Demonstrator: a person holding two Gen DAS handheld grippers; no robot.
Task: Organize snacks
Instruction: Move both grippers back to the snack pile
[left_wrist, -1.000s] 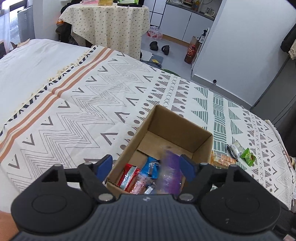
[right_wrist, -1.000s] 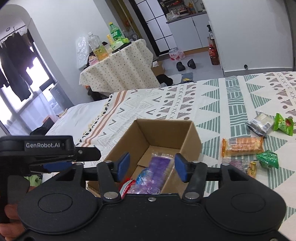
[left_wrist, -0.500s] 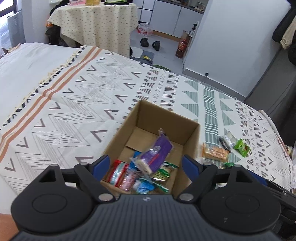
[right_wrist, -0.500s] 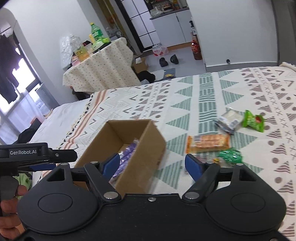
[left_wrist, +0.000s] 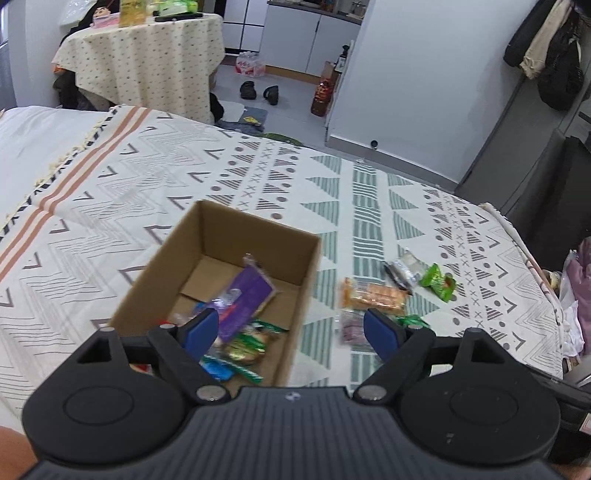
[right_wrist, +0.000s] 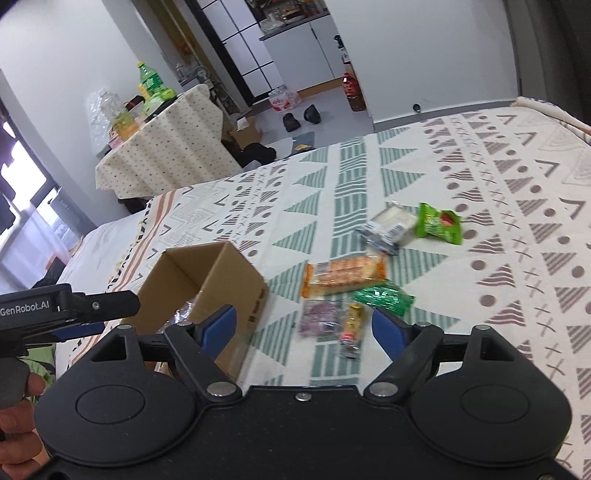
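1. Left gripper (left_wrist: 291, 328): jaws spread wide, nothing held; poised above the near right corner of the cardboard box (left_wrist: 310, 266).
2. Right gripper (right_wrist: 304, 325): jaws wide apart and empty, over loose snacks on the patterned blanket (right_wrist: 498, 192).
3. Cardboard box: open-topped, on the blanket; inside, a purple packet (left_wrist: 243, 302) tilted atop green and blue wrappers.
4. To the right of the box, on the blanket: orange cracker pack (right_wrist: 345, 275), dark green packet (right_wrist: 382, 299), small yellow stick (right_wrist: 352, 325), blurred purple pouch (right_wrist: 319, 317).
5. Farther off: white-and-blue wrapper (right_wrist: 388, 227) touching a bright green pouch (right_wrist: 439, 223).
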